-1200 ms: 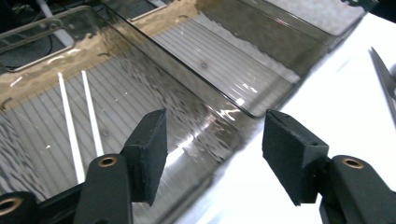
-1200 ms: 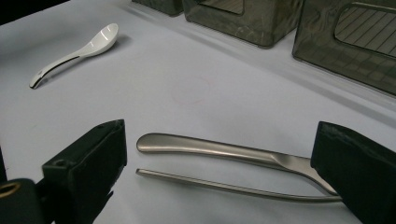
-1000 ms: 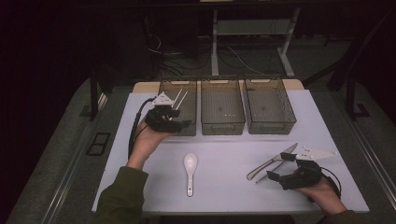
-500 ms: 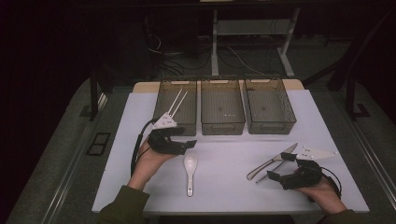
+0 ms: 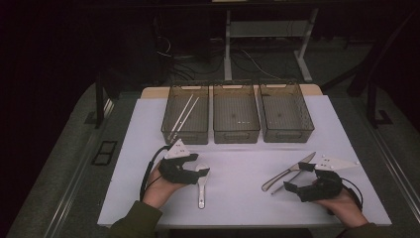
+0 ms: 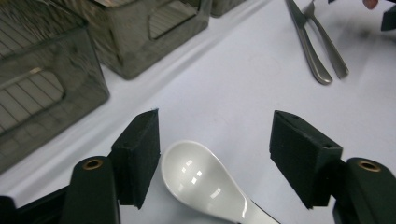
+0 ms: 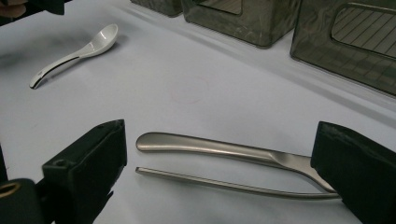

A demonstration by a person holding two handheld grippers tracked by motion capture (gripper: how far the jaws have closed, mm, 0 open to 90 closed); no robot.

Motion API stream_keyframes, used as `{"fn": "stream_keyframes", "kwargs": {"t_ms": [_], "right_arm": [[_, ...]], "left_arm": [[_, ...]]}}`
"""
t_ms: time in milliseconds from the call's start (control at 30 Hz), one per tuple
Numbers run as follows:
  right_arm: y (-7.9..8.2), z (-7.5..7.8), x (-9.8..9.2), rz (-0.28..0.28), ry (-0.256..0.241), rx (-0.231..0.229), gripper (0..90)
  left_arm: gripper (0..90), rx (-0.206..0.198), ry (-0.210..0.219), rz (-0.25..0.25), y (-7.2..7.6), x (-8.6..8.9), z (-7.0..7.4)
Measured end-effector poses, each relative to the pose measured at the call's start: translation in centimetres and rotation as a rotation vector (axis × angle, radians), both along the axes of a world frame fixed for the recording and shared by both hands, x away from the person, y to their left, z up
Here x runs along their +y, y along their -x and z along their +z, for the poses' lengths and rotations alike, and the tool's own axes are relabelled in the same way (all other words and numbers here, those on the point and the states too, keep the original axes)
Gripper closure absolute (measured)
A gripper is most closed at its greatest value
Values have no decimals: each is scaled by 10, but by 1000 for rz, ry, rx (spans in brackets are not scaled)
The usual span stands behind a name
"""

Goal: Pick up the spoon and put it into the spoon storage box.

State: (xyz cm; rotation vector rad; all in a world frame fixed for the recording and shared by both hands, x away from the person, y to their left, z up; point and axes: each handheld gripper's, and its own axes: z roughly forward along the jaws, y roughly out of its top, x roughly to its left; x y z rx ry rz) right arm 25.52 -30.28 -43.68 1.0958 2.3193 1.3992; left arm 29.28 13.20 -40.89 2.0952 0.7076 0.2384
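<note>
A white ceramic spoon (image 5: pixel 201 189) lies on the white table near its front, bowl pointing away. My left gripper (image 5: pixel 198 165) hovers open over that bowl; in the left gripper view the spoon bowl (image 6: pixel 201 179) sits between the two spread jaws of the gripper (image 6: pixel 215 154), untouched. A steel knife (image 5: pixel 289 171) and a thinner utensil lie side by side at the right. My right gripper (image 5: pixel 297 177) is open around their handles. In the right gripper view the knife (image 7: pixel 219 147) and the thin handle (image 7: pixel 233 185) lie between the wide jaws of the gripper (image 7: pixel 224 140).
Three dark mesh bins stand in a row at the back: the left bin (image 5: pixel 168 130) holds white chopsticks (image 5: pixel 183 115), the middle bin (image 5: pixel 236 134) and right bin (image 5: pixel 289 134) look bare. The table's front edge (image 5: pixel 237 223) runs just below both hands.
My left gripper has drawn back from the left bin toward the near side and come down over the spoon's bowl. The right gripper has stayed still.
</note>
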Motion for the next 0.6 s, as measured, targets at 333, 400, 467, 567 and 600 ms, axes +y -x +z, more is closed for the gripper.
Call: {"fn": "stream_keyframes", "kwargs": {"t_ms": [333,400,467,567,600], "right_arm": [[0,0,1,3,3,-1,37],[1,0,1,2,3,0,37],[0,0,1,4,4,-1,37],[0,0,1,4,5,-1,36],[0,-1,1,4,5,-1,37]], "left_arm": [[606,35,14,-66,26,-5,-6],[677,43,10,-86,30,-7,-6],[739,61,8,-100,32,-10,-7],[814,95,5,-130,34,-12,-10],[840,104,-2,-134,35,-12,-11]]}}
